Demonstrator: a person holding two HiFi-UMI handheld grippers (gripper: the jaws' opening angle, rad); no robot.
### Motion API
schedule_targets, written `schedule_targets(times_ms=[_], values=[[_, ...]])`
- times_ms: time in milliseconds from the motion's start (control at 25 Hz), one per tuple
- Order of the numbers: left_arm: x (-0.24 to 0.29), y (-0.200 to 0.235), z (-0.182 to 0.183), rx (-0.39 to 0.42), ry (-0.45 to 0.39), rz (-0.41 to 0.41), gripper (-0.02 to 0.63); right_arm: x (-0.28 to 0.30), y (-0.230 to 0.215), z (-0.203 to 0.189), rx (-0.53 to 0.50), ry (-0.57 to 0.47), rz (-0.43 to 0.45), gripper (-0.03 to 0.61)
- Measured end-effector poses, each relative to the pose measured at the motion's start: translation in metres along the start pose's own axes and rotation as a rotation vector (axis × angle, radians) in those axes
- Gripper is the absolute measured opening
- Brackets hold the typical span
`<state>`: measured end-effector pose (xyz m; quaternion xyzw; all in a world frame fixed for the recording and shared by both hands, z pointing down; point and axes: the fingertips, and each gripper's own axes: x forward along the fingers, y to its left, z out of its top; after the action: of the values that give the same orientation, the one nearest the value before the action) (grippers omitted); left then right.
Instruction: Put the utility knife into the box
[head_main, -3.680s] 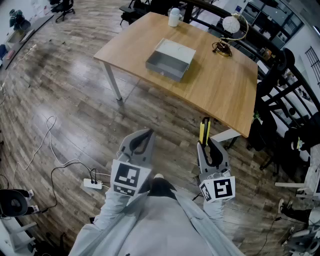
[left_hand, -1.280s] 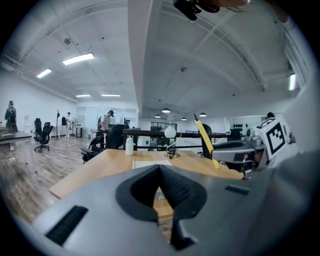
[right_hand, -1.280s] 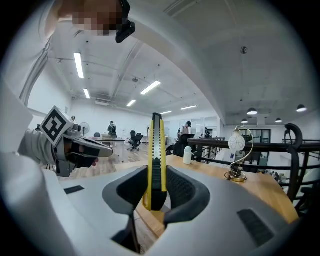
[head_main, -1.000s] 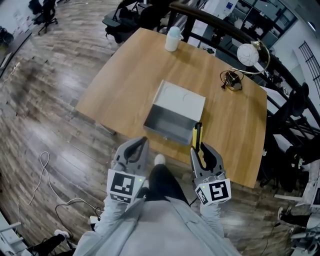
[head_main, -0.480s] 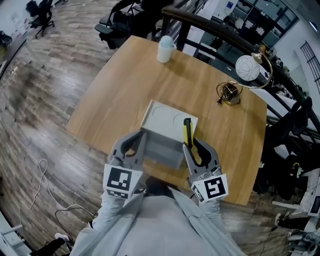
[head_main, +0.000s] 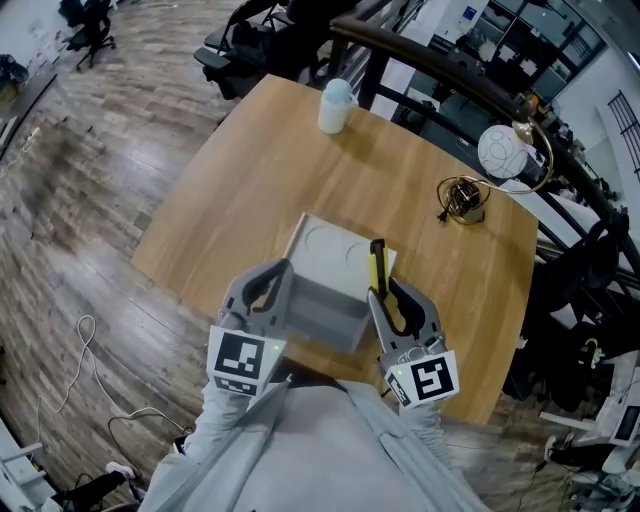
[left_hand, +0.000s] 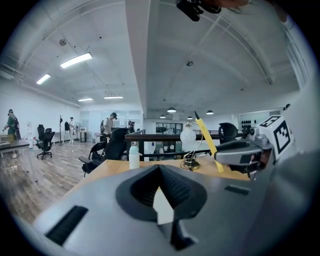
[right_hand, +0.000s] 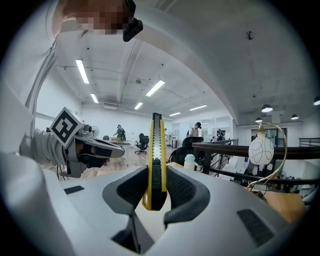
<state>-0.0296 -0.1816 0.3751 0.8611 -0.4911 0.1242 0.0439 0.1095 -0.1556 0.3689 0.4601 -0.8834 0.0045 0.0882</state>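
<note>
A grey open box (head_main: 322, 300) sits on the wooden table (head_main: 260, 170), near its front edge. My right gripper (head_main: 390, 295) hovers over the box's right side, shut on a yellow utility knife (head_main: 377, 265) that stands upright out of the jaws. In the right gripper view the knife (right_hand: 155, 150) is clamped between the pads of the right gripper (right_hand: 155, 177). My left gripper (head_main: 272, 275) hangs over the box's left front corner; its jaws meet on nothing. In the left gripper view the left gripper (left_hand: 159, 170) fills the foreground, with the knife (left_hand: 207, 141) to its right.
A white bottle (head_main: 335, 104) stands at the table's far edge. A round white lamp (head_main: 507, 151) and a tangle of wire (head_main: 462, 200) sit at the far right. Dark railing and chairs (head_main: 250, 40) lie beyond the table; cables (head_main: 75, 350) trail on the floor at left.
The person has walked up to the table: the box came from far ahead to right under both grippers. Over the last half second almost nothing moved. The knife stays in the right gripper.
</note>
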Motion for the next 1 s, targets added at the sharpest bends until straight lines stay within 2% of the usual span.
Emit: schedule_targets(times_ms=[200, 440, 1000], values=[[0.006, 0.006, 0.001, 0.01, 0.005, -0.02, 0.018, 0.004, 0.001, 0.004, -0.008, 0.006, -0.014, 0.124], [0.016, 0.004, -0.012, 0.002, 0.041, -0.054, 0.018, 0.008, 0.004, -0.01, -0.028, 0.057, -0.007, 0.124], [0.021, 0.01, -0.061, -0.049, 0.121, -0.07, 0.018, 0.022, 0.033, -0.078, -0.033, 0.266, 0.081, 0.124]])
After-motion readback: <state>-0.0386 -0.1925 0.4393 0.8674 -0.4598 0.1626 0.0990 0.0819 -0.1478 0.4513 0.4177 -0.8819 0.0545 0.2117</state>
